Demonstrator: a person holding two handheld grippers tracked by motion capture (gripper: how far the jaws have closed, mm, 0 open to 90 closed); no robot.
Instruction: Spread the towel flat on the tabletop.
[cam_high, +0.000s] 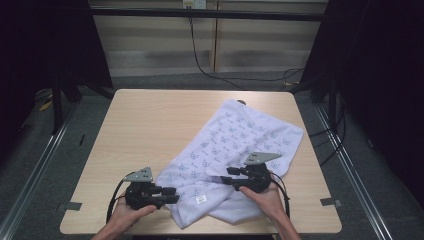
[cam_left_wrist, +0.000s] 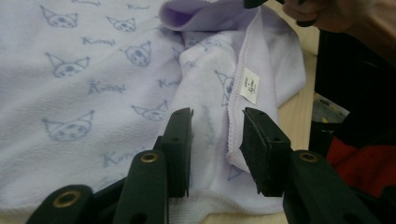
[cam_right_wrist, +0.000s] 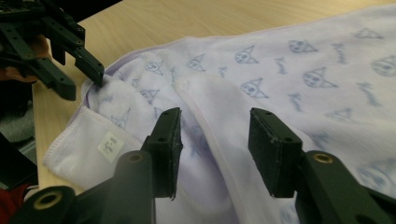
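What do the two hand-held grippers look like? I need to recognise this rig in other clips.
Both the left gripper and the right gripper are black, boxy units, each topped by a grey three-cornered plate and trailing a black cable. Each has two flat rectangular black jaws on arms with brass-coloured pivot rings, seen in the gripper views. The forearms are bare, with no sleeves in sight.

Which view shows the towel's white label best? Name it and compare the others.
The left gripper view: the white label hangs close to the camera along the hemmed edge of the towel, its print visible but unreadable. The right gripper view shows it smaller and slanted; the high view shows a tiny white patch.
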